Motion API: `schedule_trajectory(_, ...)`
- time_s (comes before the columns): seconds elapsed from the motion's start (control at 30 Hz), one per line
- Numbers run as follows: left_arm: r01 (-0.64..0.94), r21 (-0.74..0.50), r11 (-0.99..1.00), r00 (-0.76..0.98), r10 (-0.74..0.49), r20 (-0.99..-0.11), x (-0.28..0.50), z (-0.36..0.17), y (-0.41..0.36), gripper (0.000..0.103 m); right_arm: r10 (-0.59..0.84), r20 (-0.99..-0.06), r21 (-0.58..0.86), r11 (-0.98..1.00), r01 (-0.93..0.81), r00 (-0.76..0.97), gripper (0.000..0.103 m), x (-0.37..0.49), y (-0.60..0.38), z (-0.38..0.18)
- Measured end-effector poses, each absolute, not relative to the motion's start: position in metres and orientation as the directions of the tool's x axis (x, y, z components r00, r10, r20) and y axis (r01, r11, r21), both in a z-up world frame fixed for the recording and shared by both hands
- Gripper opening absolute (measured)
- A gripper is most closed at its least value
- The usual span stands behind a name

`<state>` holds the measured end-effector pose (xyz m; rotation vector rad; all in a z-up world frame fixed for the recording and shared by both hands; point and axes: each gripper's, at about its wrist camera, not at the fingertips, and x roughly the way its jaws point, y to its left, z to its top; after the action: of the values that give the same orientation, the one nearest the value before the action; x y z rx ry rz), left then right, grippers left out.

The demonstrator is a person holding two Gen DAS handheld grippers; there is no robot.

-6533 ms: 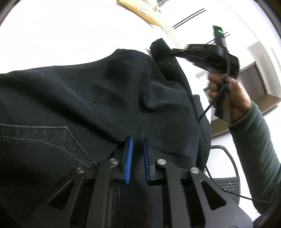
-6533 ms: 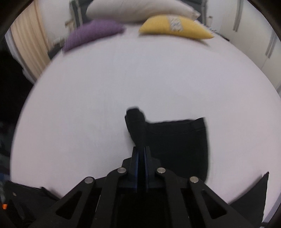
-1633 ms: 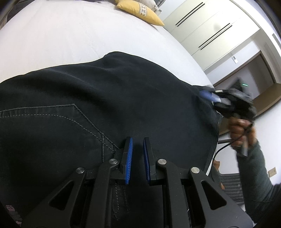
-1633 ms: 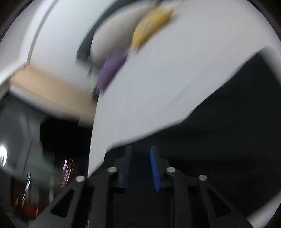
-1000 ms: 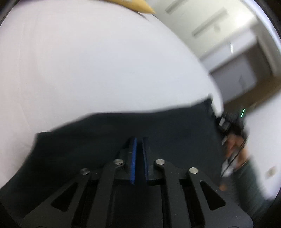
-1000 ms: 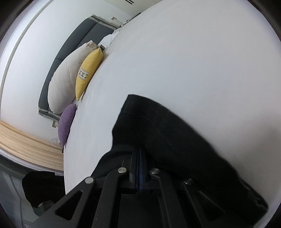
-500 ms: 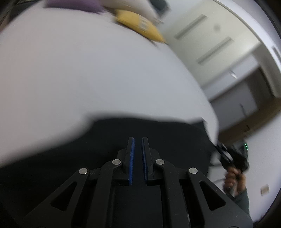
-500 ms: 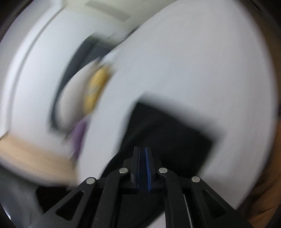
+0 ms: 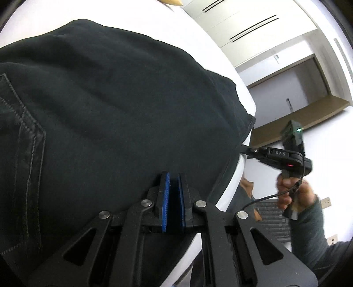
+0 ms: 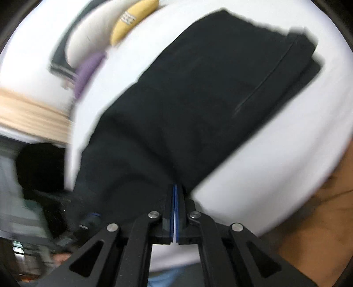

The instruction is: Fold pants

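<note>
The black pants [image 9: 123, 114] lie spread over the near part of the white bed [image 10: 275, 159], well away from the pillows [image 10: 132, 19] at its head, with one edge reaching the bed's near side. The left tongs [image 9: 173, 194] rest over the cloth close to that edge; there is a narrow gap between their blue pads, dark inside, and I cannot tell whether any cloth is caught there. The right tongs [image 10: 175, 209] are clenched at the pants' near edge, pads pressed together; the cloth seems to run in at their tips, though a sliver of white shows lower between the pads, so the bite looks shallow to me. In the left view these same tongs reach in at the pants' corner by the bed's side. A fold looks partly made, since one layer ends in a straight line across the far end of the pants. The risk, as I judge it, is a thin pinch slipping off when the edge is lifted, dropping the layer crooked. If only the top layer is caught, the fold would drag askew and bunch near the bed's edge.
</note>
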<state>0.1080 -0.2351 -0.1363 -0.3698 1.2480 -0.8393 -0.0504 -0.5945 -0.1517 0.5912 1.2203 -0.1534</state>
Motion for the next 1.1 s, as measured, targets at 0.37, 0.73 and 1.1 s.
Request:
schedule_trajectory(0.37, 0.376, -0.651, 0.659, 0.098, -0.727, -0.680, 0.091, -0.148, -0.257, 0.008, 0.491, -0.792, 0.579, 0.793, 0.190, 0.363, 0.034, 0.004, -0.505, -0.171)
schedule_trajectory(0.73, 0.440, -0.600, 0.669, 0.213, -0.726, -0.654, 0.110, -0.090, -0.271, 0.008, 0.392, -0.708, 0.620, 0.744, 0.250, 0.588, 0.032, -0.037, -0.595, -0.116)
schedule_trajectory(1.1, 0.240, -0.684, 0.689, 0.149, -0.722, -0.675, 0.216, -0.173, -0.298, 0.007, 0.488, -0.676, 0.708, 0.639, 0.301, 0.552, 0.000, 0.032, -0.648, -0.201)
